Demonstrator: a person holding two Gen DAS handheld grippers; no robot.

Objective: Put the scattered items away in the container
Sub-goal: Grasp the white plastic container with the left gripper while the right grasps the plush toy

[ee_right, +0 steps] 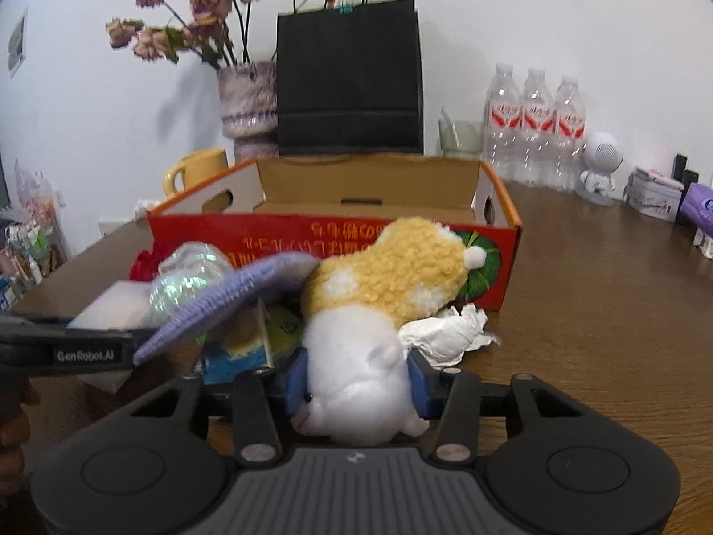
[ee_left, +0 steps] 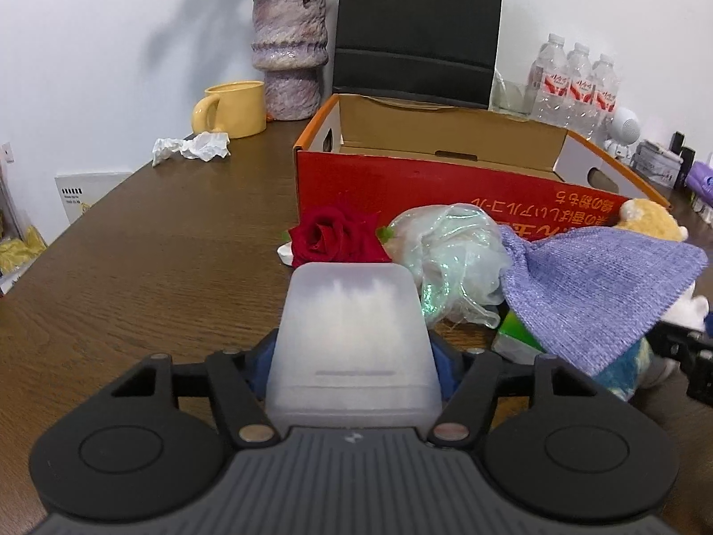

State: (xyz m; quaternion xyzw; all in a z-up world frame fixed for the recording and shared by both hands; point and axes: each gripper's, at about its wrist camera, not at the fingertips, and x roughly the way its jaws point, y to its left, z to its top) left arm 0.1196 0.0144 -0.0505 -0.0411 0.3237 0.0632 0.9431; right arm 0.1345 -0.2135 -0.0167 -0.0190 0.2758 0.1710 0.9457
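Plush (ee_right: pixel 356 343): gripped between blue pads of right gripper (ee_right: pixel 356 383), jaws clenched on its white lower part. Long axis runs away from the camera twd the box (ee_right: pixel 285 232); yellow curly end w/ white pom-pom is farthest, touching or just short of the red box wall, cannot be told which. White part smooth, yellow part woolly w/ white patches.

Frosted case (ee_left: pixel 352 339): held in left gripper (ee_left: pixel 352 356), jaws closed on its sides. Long axis points fwd twd the rose (ee_left: pixel 338 240). Translucent white, rounded corners, contents not visible.

Box: open cardboard, red front w/ inverted print, orange rim, brown inside; nothing seen inside from these angles. Set mid-table (ee_left: pixel 156 267), behind the clutter.

Clutter betw. grippers and box, L to R in left view: rose, just beyond case tip; iridescent film wad (ee_left: pixel 454 258) beside it; purple knit cloth (ee_left: pixel 601 285) draped over a green pack (ee_left: pixel 512 339) and a blue item. Crumpled tissue (ee_right: pixel 445 334) is seen just right of plush, touching it.

Behind box: black bag (ee_right: pixel 350 84), vase (ee_left: pixel 289 53) w/ dried flowers, yellow mug (ee_left: pixel 234 107), second tissue (ee_left: pixel 191 147), 3 water bottles (ee_right: pixel 534 125), white figurine (ee_right: pixel 599 169).
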